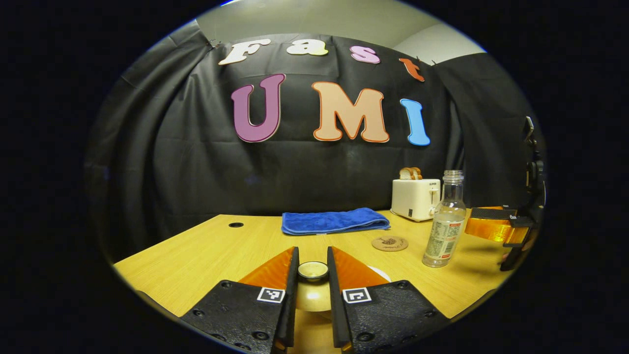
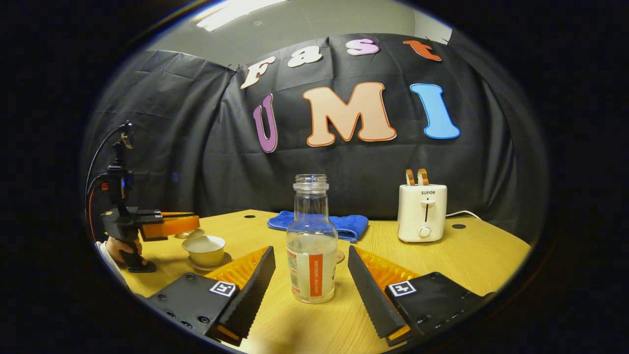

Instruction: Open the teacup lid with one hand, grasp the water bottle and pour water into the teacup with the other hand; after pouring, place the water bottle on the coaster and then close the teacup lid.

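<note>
The toaster (image 2: 422, 212) carries one brand word, "SUPOR", printed in small dark capitals on its front face above the lever slot in the right gripper view; in the left gripper view the same mark sits near the toaster's upper right corner but is too small to make out. The water bottle (image 2: 312, 246) wears a printed label with an orange vertical band and lines of fine print, and the round coaster (image 1: 389, 243) bears a dark emblem with lettering around it, both too small to decipher.
</note>
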The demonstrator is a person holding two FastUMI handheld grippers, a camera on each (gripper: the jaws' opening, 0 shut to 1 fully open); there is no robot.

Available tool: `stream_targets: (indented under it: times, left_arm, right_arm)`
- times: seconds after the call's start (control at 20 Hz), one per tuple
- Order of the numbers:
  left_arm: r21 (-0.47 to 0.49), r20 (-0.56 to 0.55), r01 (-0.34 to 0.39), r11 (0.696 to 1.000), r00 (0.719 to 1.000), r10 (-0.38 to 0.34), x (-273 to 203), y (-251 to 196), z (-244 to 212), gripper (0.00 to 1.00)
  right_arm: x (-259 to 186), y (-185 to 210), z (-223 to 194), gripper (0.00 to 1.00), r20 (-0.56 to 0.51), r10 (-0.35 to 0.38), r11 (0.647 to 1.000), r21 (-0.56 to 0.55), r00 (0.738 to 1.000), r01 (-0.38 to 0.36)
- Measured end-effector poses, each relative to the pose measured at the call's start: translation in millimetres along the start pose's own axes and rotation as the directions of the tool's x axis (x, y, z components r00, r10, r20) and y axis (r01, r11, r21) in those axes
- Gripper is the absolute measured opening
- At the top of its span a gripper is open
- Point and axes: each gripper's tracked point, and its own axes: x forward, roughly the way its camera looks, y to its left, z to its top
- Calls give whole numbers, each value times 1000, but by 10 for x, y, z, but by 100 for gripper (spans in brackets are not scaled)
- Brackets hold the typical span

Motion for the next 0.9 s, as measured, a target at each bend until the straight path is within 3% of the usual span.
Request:
stream_targets:
  times: [0.4, 0.45, 0.7, 0.8, 0.85, 0.9]
  left_arm:
    - [1, -1, -95, 995, 995, 95, -148, 538, -15, 28]
    - [0, 0, -102, 995, 995, 102, -154, 586, -5, 28]
    - [0, 0, -118, 993, 993, 118, -149, 689, -6, 28]
    - [0, -1, -117, 993, 993, 117, -148, 686, -12, 28]
    - [0, -1, -116, 993, 993, 116, -164, 686, -18, 28]
    - [-1, 0, -116, 993, 993, 116, -162, 692, -13, 28]
  right_arm:
    - [348, 86, -39, 93, -19, -3, 1000, 2, 1000, 3]
    - [373, 79, -65, 98, -31, -8, 1000, 4, 999, 8]
    - [531, 72, -205, 98, -119, -38, 999, -7, 992, 37]
    - [596, 62, -285, 92, -148, -49, 999, -10, 988, 48]
    - [562, 68, -234, 81, -148, -52, 999, -17, 988, 50]
    - [560, 75, -231, 82, -147, -54, 998, -24, 988, 51]
